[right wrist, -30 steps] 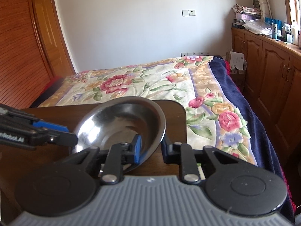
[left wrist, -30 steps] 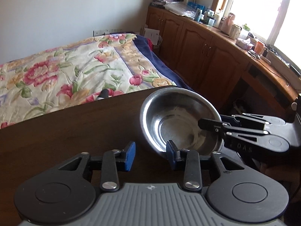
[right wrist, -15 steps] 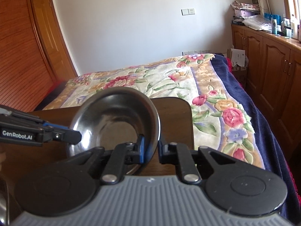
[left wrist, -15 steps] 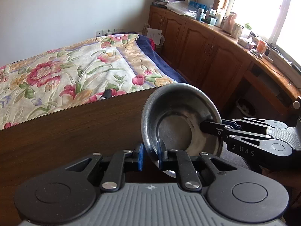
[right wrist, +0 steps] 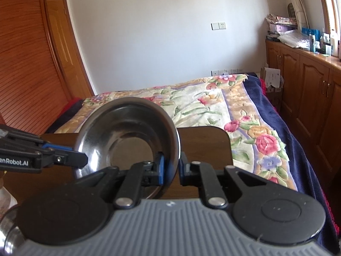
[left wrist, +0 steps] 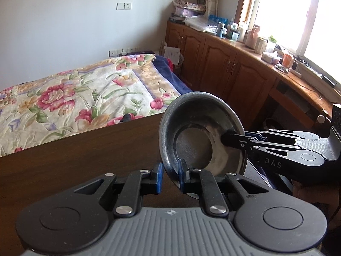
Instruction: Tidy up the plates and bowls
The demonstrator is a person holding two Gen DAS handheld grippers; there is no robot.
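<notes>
Wood table (left wrist: 74,162); both grippers clamp steel bowl (left wrist: 198,132) rim, tilted.

Floral bed (left wrist: 85,93), wooden cabinets (left wrist: 223,64), bright window (left wrist: 298,15).

A home bedroom: a bed (right wrist: 223,111) with a floral quilt (left wrist: 85,98) fills the middle, wooden cabinets (left wrist: 223,70) cluttered with bottles (left wrist: 232,29) run under a bright window (left wrist: 298,10), and a wooden wardrobe (right wrist: 27,74) stands by the white wall (right wrist: 159,32)
</notes>
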